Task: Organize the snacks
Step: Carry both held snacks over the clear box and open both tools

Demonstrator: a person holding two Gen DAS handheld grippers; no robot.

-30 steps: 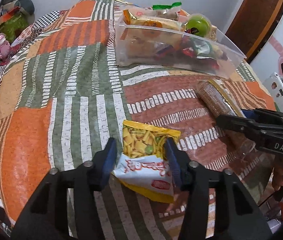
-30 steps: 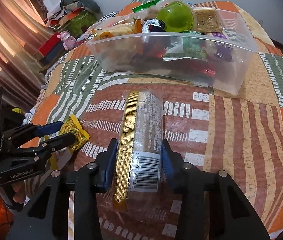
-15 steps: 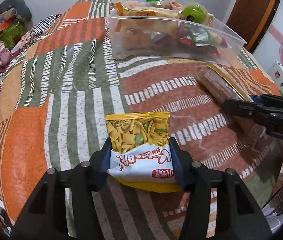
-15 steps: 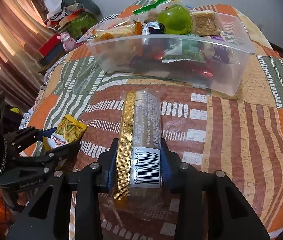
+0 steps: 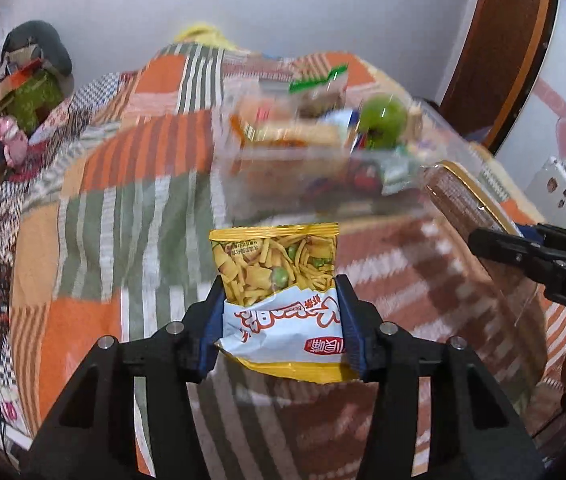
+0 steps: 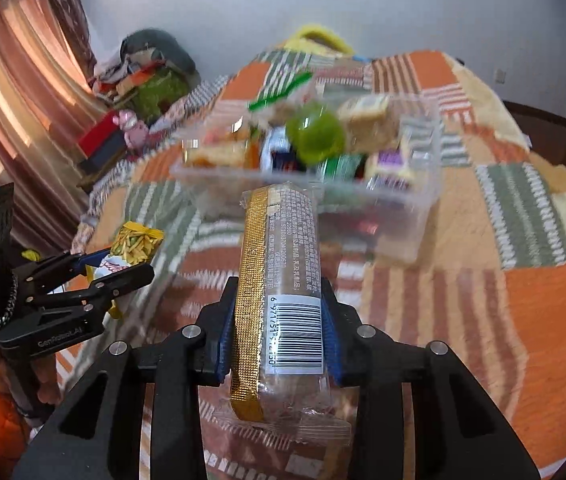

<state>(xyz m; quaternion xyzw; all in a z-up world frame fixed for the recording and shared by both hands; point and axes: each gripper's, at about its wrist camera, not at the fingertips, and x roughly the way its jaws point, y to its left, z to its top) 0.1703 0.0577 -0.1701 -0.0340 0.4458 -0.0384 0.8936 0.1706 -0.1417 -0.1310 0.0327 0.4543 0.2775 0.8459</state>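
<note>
Pinching a yellow snack bag (image 5: 279, 276) by its sides, the left gripper (image 5: 279, 320) has its jaws still closing in on the packet, which is lifted clear of the patchwork bedspread (image 5: 95, 208). To the right, the right gripper (image 6: 279, 328) has its jaws clamped on a long biscuit pack (image 6: 283, 256), barcode facing up, also held above the bed. Beyond both, the clear plastic bin (image 6: 423, 216) of snacks is smeared by motion blur, its contents hard to make out apart from a green ball (image 6: 315, 132).
</note>
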